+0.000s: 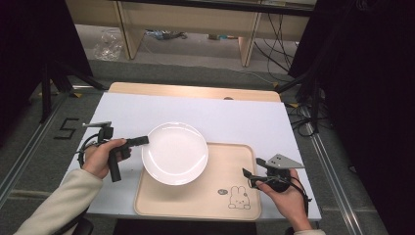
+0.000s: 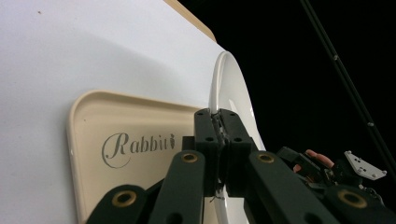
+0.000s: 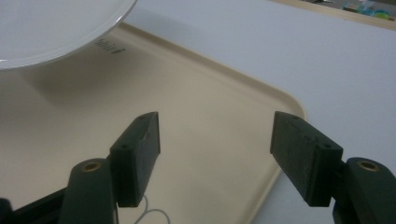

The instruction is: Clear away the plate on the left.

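The white-covered rectangular table (image 1: 147, 105) carries a beige plastic tray (image 1: 205, 196) printed with a rabbit. A round, glossy white ceramic plate (image 1: 174, 152), plain and shallow, is held above the tray's left edge. Its rim is clamped by the left claw (image 1: 143, 140). The right claw (image 1: 246, 173) is spread wide, holding nothing, over the tray.

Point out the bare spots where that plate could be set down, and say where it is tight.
The left gripper is clamped on the white plate, which sits over the beige tray at its left end. Free: the tray's middle and near strip, between plate and rabbit print; the white table beyond the tray. Tight: the tray's right edge, where the open right gripper waits.
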Available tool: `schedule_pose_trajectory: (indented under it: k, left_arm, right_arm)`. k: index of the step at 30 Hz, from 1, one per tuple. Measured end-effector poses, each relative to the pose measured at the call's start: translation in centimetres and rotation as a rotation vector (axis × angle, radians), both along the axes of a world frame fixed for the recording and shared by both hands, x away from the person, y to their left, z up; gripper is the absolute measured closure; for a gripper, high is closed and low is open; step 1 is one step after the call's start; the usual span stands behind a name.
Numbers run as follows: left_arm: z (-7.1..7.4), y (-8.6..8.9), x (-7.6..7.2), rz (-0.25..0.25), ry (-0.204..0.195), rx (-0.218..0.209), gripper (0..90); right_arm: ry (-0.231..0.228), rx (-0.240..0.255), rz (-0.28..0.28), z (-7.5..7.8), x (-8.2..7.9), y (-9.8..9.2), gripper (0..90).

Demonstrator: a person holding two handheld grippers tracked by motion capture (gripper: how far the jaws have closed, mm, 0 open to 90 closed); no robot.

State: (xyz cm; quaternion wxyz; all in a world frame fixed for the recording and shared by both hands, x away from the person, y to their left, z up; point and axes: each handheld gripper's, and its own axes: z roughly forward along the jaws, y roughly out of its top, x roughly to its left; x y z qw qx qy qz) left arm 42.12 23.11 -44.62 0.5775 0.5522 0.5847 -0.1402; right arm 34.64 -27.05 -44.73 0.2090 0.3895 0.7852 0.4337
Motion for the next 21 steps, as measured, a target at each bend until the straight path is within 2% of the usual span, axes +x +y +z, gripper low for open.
schedule_pose_trajectory:
  k: [3, 8, 21]
  left_arm:
    - [-0.03, -0.10, 0.01, -0.003, 0.001, 0.001, 86.8]
    - [-0.08, -0.34, 0.03, -0.010, 0.000, 0.005, 86.7]
    - [-0.16, -0.93, 0.04, -0.022, 0.003, 0.006, 86.7]
  right_arm:
    - [0.006, -0.012, -0.003, 0.08, -0.06, -0.05, 33.9]
    - [-0.002, 0.000, -0.003, -0.02, -0.01, 0.01, 33.9]
    - [0.007, -0.012, -0.003, 0.09, -0.07, -0.05, 33.9]
